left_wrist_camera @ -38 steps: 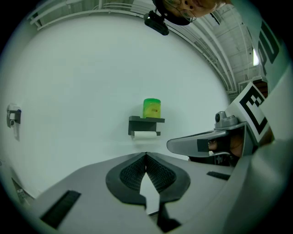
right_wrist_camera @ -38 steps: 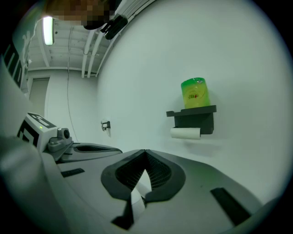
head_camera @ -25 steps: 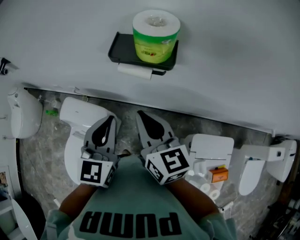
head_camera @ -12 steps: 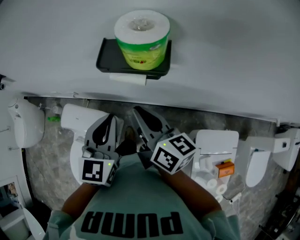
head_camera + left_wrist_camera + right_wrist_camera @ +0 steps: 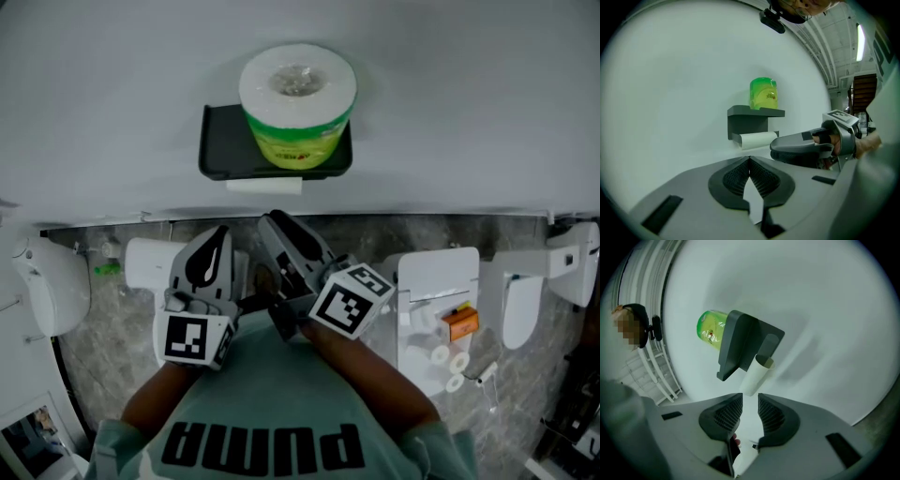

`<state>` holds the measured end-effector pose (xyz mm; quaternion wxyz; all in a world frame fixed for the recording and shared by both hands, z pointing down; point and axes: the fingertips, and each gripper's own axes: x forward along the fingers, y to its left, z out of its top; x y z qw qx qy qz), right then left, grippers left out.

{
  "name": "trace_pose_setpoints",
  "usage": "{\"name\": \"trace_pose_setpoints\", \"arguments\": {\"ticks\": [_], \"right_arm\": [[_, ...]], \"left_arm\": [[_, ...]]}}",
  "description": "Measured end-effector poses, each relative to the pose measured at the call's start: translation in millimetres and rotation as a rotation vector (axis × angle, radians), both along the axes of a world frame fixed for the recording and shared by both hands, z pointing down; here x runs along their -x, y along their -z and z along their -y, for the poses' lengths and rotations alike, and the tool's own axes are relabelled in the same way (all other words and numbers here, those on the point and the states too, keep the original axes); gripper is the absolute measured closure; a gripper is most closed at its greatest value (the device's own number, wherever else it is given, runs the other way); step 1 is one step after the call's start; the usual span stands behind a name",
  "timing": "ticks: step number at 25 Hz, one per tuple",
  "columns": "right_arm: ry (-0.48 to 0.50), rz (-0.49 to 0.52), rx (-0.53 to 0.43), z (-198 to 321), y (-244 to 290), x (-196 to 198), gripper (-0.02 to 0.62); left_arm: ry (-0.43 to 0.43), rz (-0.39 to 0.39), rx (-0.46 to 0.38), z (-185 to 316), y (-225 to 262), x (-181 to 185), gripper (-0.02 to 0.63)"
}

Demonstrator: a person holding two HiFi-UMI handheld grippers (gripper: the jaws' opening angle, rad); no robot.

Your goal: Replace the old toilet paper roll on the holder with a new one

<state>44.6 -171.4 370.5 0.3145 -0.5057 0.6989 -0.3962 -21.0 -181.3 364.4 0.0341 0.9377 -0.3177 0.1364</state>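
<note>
The step in hand is the approach to the old roll (image 5: 264, 186), an almost spent white tube on the bar directly under the holder (image 5: 220, 150), the black shelf on the wall; it is not yet off. The new roll (image 5: 297, 108), in green wrapping, stands upright on top of the holder, untouched. Both grippers hover side by side in front of the holder and lower than it, pointing at the wall. The left gripper (image 5: 749, 161) has its fingers pressed together at the tips with nothing between them. The right gripper (image 5: 750, 401), tilted over on its side, has just been parting its fingers (image 5: 724, 416). They stand a narrow gap apart and empty, and through that gap the old roll shows ahead, well apart from the tips. The next move, as I judge it, calls for the right gripper to open wider than the tube and come up under the holder. It should then take the tube across its width with a light squeeze — so thin a roll would likely crush — and slide it along the bar to the holder's open end. Which end that is, the views do not settle. The left gripper looks well placed to fetch the new roll from the top of the holder afterwards.
</note>
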Motion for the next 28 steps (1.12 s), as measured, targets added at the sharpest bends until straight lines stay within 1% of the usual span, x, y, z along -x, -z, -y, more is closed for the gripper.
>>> {"name": "trace_pose_setpoints", "arguments": {"ticks": [4,9,17,24,28], "right_arm": [[-0.039,0.087,-0.006,10,1,-3,0.467],[-0.078,0.162,-0.021,26,5,-9,0.421],[-0.099,0.238,-0.046,46,8,-8,0.416],[-0.109,0.273,-0.073,54,13,-14,0.416],[-0.112,0.29,-0.082,54,15,-18,0.416]], "left_arm": [[-0.027,0.001,0.0,11,-1,0,0.603],[-0.054,-0.005,-0.006,24,2,-2,0.603],[-0.099,0.0,-0.02,40,5,-7,0.603],[-0.119,0.002,-0.031,47,5,-13,0.603],[-0.106,0.004,-0.015,47,3,-15,0.603]]}}
